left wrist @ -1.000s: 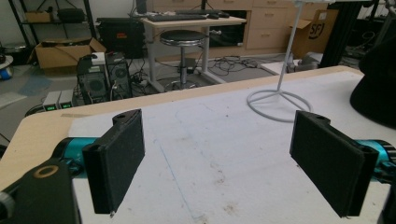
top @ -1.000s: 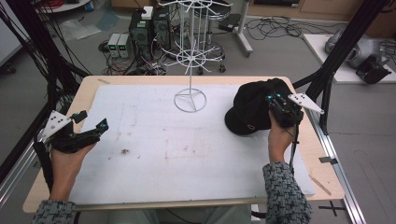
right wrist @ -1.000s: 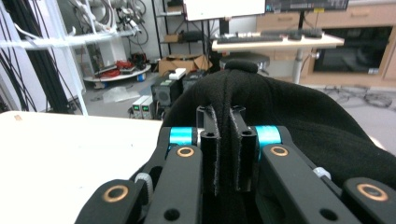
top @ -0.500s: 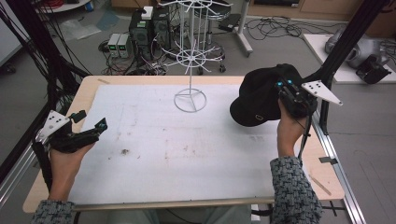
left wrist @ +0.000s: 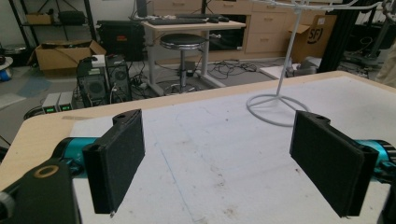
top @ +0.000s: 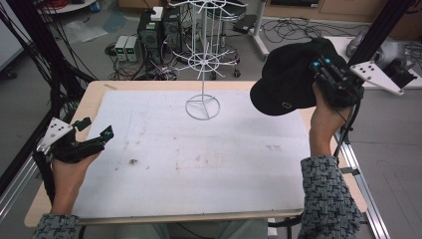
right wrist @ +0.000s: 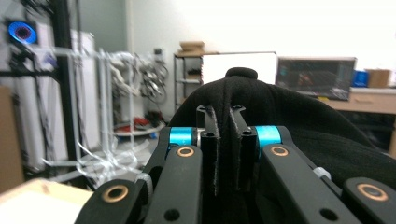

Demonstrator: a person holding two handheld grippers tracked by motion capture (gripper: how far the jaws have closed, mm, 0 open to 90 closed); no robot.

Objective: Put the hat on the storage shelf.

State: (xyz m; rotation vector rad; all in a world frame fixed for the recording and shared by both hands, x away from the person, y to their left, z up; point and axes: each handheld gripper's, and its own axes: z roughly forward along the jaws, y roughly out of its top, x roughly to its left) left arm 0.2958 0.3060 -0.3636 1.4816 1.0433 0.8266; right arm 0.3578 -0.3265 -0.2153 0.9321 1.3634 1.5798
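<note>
Black cap [top: 286,74], white wire stand [top: 203,59]

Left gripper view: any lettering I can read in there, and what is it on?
"SF": on the cardboard box behind the wire rack.
Green lights on the grey units on the floor: too small to read.
Nothing else legible.

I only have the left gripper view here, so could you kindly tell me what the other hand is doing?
Observer: The right tool holds a black cap up in the air, beyond the table's right edge.
Operator: Is the grip firm?
Observer: In the right gripper view its jaws are shut on a fold of the cap's fabric.
Operator: And my side?
Observer: From above, the left tool is open, low over the white mat, holding nothing.
</note>
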